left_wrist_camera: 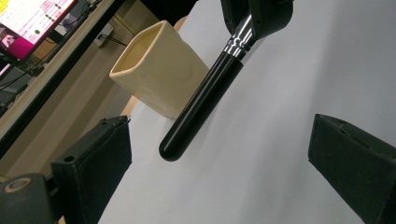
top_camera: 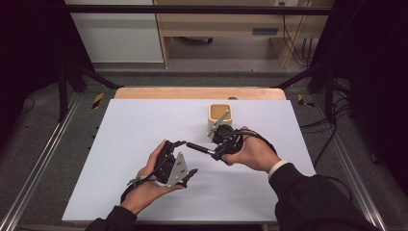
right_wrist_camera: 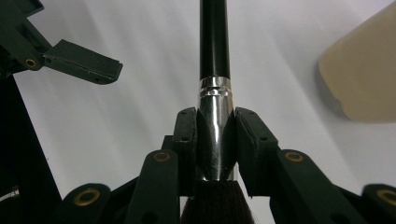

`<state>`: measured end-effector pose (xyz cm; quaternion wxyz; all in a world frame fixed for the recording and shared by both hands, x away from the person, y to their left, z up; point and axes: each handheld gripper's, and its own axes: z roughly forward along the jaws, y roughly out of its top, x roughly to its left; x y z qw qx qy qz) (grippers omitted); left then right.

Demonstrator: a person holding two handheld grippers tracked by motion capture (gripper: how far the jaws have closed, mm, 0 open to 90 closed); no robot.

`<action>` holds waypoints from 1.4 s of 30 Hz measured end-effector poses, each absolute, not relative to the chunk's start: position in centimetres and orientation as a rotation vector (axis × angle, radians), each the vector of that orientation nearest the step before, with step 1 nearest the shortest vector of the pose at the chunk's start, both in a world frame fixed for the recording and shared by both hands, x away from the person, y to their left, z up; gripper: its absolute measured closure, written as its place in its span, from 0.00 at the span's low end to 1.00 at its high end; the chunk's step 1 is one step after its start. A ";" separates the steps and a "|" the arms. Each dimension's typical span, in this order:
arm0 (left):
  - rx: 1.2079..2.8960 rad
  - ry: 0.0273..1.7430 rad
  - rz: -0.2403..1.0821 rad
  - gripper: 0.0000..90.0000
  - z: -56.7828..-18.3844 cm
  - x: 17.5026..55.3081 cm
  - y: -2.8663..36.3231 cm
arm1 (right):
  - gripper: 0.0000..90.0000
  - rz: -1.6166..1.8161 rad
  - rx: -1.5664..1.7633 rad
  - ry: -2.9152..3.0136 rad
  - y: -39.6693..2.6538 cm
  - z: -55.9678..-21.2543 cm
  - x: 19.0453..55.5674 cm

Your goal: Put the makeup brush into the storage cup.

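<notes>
The right gripper is clamped on a makeup brush: in the right gripper view its two black jaws press on either side of the brush's silver ferrule, with the dark bristles bunched below the pads and the black handle running straight out ahead. In the high view the brush is held level above the white board, near the board's middle and a little toward its right edge, with the handle tip pointing at the left gripper. The left gripper's jaws stand wide apart with nothing between the pads; in the left gripper view the rounded end of the handle hangs ahead of them, between the two jaws but clear of both. A cream square cup stands upright on the board toward the far edge, just beyond the right gripper and right of centre. Both of the person's hands rest low over the board's near half.
</notes>
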<state>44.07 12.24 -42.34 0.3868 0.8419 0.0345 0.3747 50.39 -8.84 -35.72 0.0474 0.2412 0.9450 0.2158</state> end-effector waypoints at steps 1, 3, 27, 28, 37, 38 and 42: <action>2.143 0.088 0.955 0.07 -42.3 44.1 12.2 | 0.78 0.659 0.735 2.885 -8.8 -35.7 50.4; 2.143 0.087 0.958 0.07 -42.3 44.0 12.2 | 0.78 0.659 0.733 2.886 -8.8 -35.7 50.3; 2.188 0.014 1.024 0.15 -43.4 43.7 11.1 | 0.78 0.643 0.698 2.920 -7.7 -36.0 49.9; 2.187 0.013 1.027 0.16 -43.5 43.7 11.0 | 0.78 0.641 0.704 2.921 -7.7 -36.0 49.9; 2.189 -0.001 1.060 0.21 -43.8 43.7 10.8 | 0.78 0.630 0.683 2.931 -7.6 -36.0 49.8; 2.219 -0.021 1.083 0.23 -43.6 43.7 10.9 | 0.78 0.632 0.692 2.932 -7.5 -36.0 49.8; 2.216 -0.042 1.120 0.31 -43.8 43.5 10.7 | 0.78 0.630 0.683 2.937 -7.4 -36.1 49.6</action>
